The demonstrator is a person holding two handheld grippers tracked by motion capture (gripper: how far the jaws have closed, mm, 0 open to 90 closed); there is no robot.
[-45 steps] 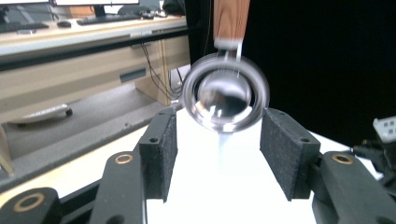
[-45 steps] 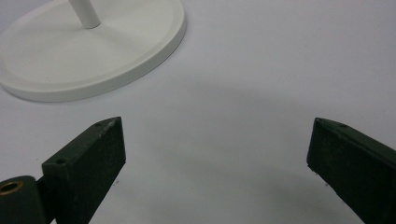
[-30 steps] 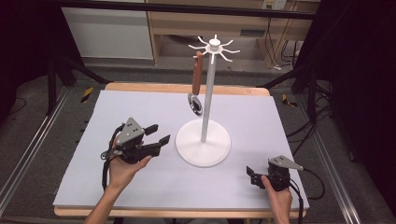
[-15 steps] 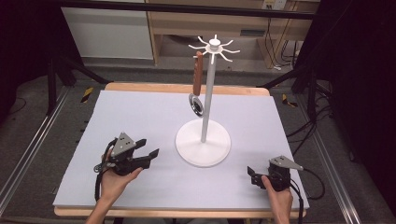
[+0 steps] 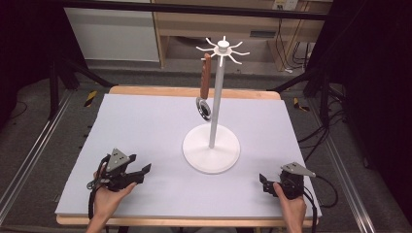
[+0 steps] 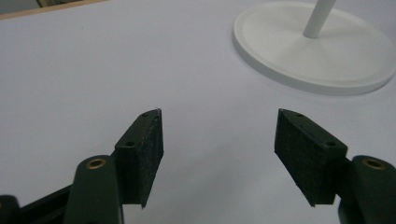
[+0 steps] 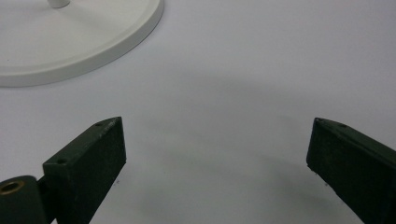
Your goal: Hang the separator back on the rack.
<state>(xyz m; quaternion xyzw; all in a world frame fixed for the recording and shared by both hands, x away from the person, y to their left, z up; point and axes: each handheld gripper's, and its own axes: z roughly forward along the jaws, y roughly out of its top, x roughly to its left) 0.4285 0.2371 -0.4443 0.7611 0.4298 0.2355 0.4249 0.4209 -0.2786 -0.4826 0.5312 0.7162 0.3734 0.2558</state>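
Now left tool (image 5: 142,171), right tool (image 5: 263,181) both agape, empty; utensil (image 5: 206,87) hangs on stand (image 5: 212,148).

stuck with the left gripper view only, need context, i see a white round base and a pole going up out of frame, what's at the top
Observer: The white stand ends in a ring of hooks. A brown-handled utensil hangs from one of them.

Operator: anything else on the table

Observer: The right hand-held gripper rests near the table's front right corner, jaws open, nothing between them.

Operator: where's my gripper from up there

Observer: The left hand-held gripper sits near the front left, pointing toward the stand's base.
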